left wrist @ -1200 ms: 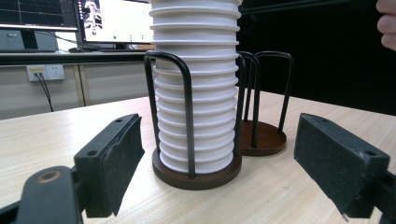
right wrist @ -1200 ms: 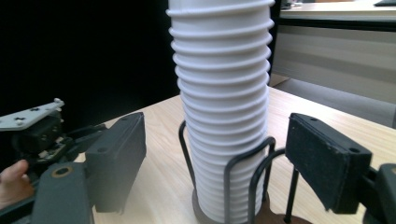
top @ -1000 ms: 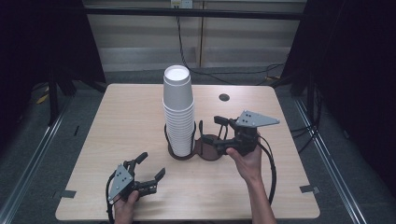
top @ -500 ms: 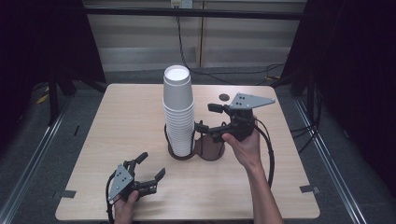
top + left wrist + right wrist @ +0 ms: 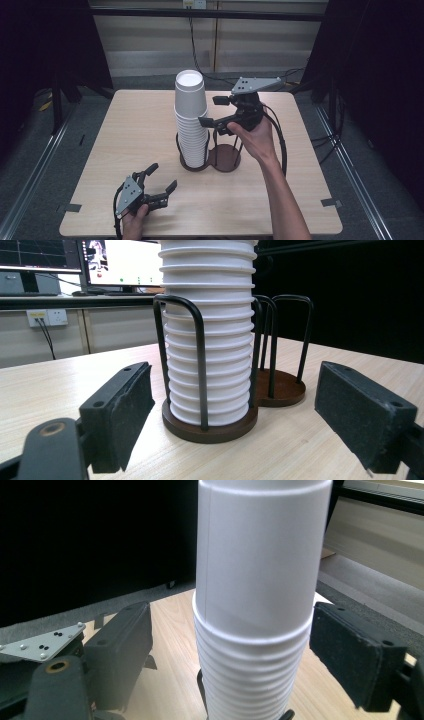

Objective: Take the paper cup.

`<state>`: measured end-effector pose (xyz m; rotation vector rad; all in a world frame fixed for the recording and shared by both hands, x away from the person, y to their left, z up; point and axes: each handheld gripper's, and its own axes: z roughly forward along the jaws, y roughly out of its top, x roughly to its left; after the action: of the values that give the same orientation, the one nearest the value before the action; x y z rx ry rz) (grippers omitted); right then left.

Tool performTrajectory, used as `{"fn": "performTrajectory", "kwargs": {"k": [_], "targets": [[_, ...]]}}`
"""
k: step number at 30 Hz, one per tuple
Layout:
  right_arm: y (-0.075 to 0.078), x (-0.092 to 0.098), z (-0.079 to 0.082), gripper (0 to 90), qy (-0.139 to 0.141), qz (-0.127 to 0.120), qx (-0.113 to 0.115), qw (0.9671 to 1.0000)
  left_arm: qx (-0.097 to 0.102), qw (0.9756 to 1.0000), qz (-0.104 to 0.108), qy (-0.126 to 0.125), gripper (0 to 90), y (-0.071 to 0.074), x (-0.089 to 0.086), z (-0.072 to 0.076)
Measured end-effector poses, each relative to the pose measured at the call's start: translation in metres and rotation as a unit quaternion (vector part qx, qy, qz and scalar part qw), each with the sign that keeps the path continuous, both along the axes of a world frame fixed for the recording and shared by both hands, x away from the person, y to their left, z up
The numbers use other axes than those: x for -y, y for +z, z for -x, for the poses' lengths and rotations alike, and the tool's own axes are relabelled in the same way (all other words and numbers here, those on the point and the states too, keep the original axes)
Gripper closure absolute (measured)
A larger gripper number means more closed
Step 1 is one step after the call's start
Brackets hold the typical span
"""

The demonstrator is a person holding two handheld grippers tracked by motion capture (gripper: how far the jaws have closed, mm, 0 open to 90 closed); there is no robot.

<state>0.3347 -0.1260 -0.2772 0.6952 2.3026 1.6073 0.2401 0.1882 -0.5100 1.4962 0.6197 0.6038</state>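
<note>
A tall stack of white paper cups [image 5: 191, 120] stands in the left well of a dark two-well wire holder [image 5: 226, 160] at mid-table. The holder's right well [image 5: 282, 390] is empty. My right gripper [image 5: 208, 111] is held up beside the stack's upper part, jaws open and pointing left at it. In the right gripper view the top cup [image 5: 260, 580] stands between the pads [image 5: 125, 645], which do not touch it. My left gripper [image 5: 163, 177] rests near the table's front edge, open and empty, and faces the cup stack [image 5: 207, 340] from a distance.
The wooden table [image 5: 125, 125] has tape marks at its front corners [image 5: 72, 207]. Dark frames and curtains flank both sides. A cable [image 5: 280, 145] trails from the right gripper over the person's forearm. Monitors [image 5: 120, 262] stand behind the table.
The right gripper has risen from beside the holder's base to beside the upper part of the cup stack, staying open. The left gripper has not moved.
</note>
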Motion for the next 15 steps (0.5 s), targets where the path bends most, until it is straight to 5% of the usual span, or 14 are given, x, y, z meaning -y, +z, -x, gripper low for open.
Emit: {"fn": "performTrajectory", "kwargs": {"k": [15], "targets": [[0.022,-0.020,-0.031,15.3,0.014,0.058,-0.023,0.9980,0.000,1.0000,-0.001,-0.001,15.6,0.000,0.000,0.000]]}}
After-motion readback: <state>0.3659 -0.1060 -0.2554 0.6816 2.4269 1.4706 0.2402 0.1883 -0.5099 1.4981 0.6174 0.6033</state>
